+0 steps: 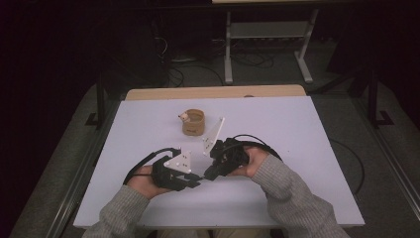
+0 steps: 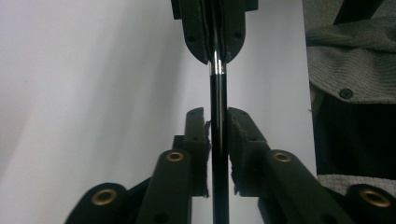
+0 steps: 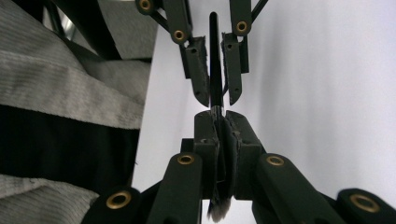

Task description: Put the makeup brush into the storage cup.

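My right tongs [image 3: 219,135] clamp the brush [image 2: 218,121] at its ferrule; my left tongs [image 2: 215,126] stand slightly open around its handle. I'd close squarely before the right lets go, cup [image 1: 193,122] at twelve o'clock.

Grey ribbed sleeves [image 1: 292,191], black tools with brass-ringed screws, trailing black cables [image 1: 148,157]

From above, the brush [image 1: 203,176] is too small and dark to pick out between the two grippers near the brown cup [image 1: 193,122]. Its ferrule end is buried in the right gripper [image 3: 223,122], its bristle tip cut off by the frame's bottom edge. What pokes from the cup is unreadable.
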Demonstrator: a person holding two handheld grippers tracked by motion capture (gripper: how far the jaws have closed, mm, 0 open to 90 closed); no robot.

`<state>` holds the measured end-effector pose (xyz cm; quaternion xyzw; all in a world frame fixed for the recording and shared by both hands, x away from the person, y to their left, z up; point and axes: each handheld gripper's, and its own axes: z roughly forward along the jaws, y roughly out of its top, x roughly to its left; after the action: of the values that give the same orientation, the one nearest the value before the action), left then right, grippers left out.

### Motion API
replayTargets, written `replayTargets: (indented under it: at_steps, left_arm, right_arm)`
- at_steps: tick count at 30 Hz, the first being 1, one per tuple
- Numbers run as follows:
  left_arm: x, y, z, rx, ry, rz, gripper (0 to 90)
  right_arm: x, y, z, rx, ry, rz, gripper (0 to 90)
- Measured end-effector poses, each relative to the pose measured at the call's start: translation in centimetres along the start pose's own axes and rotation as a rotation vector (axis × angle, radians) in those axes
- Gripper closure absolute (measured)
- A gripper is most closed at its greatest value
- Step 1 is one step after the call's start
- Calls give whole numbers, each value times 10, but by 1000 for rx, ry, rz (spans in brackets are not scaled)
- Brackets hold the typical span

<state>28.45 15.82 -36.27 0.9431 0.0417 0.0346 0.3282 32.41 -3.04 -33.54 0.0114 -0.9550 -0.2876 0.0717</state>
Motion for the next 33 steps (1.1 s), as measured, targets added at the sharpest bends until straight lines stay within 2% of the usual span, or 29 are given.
replayTargets:
  at_steps: [1, 4, 7, 10, 11, 12, 13, 15, 17, 22, 25, 27, 29, 32, 33]
  left_arm:
    - [0, 0, 1, 1, -5, -10, 756]
    - [0, 2, 2, 4, -2, -3, 762]
    - [0, 4, 4, 14, -6, 9, 822]
    - [1, 4, 5, 20, -1, -2, 831]
    - [1, 4, 5, 20, -1, -2, 833]
    - [2, 4, 5, 19, -5, -2, 834]
    - [2, 4, 5, 19, -5, -2, 834]
    - [3, 3, 5, 24, -1, -8, 835]
    - [5, 2, 6, 31, -7, -11, 835]
    - [9, 2, 8, 30, -2, -20, 835]
    - [13, 1, 10, 21, 1, -41, 835]
    - [15, 1, 10, 20, 2, -51, 835]
    - [16, 0, 10, 14, 3, -67, 835]
    - [19, 0, 9, 14, 5, -70, 835]
    - [20, 0, 9, 9, 8, -71, 835]
  right_arm:
    - [0, 1, -1, 13, -5, 0, 830]
    - [2, 5, -2, 23, -8, -4, 830]
    - [3, 7, -2, 28, -16, -16, 829]
    - [4, 6, -2, 34, -27, -13, 819]
    - [4, 5, -2, 21, -29, -8, 808]
    - [4, 4, -3, -7, -21, 2, 733]
    - [4, 2, -5, -23, -42, 13, 662]
    - [1, -4, -10, -71, -40, 43, 615]
    - [-2, -11, -15, -116, -60, 52, 564]
    - [-4, -28, -25, -161, -93, 102, 492]
    - [-3, -39, -30, -182, -109, 142, 464]
    - [-4, -47, -34, -211, -131, 150, 453]
    - [-4, -56, -38, -232, -155, 178, 429]
    - [-4, -65, -42, -252, -171, 202, 423]
    - [-3, -73, -45, -267, -183, 232, 408]
